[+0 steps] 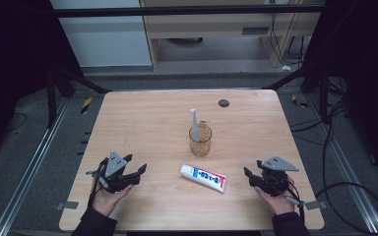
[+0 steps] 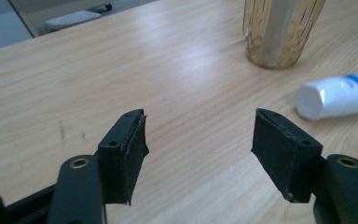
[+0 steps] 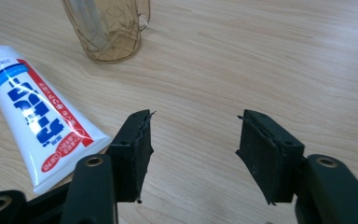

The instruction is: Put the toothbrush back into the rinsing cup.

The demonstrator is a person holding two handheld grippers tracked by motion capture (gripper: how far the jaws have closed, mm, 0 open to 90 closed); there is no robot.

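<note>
A white toothpaste tube (image 1: 203, 178) with red and blue print lies flat near the table's front middle; its cap end shows in the left gripper view (image 2: 335, 95) and its crimped end in the right gripper view (image 3: 37, 116). Behind it stands an amber see-through cup (image 1: 200, 139) (image 2: 279, 30) (image 3: 107, 28) holding a white toothbrush (image 1: 194, 123) upright. My left gripper (image 1: 140, 173) (image 2: 200, 149) is open over bare wood, left of the tube. My right gripper (image 1: 248, 177) (image 3: 193, 149) is open with nothing between its jaws, right of the tube.
The wooden table (image 1: 142, 118) has a small dark round disc (image 1: 223, 103) at its back edge. Black frame bars and cables surround the table on the floor. Bare wood lies on both sides of the cup.
</note>
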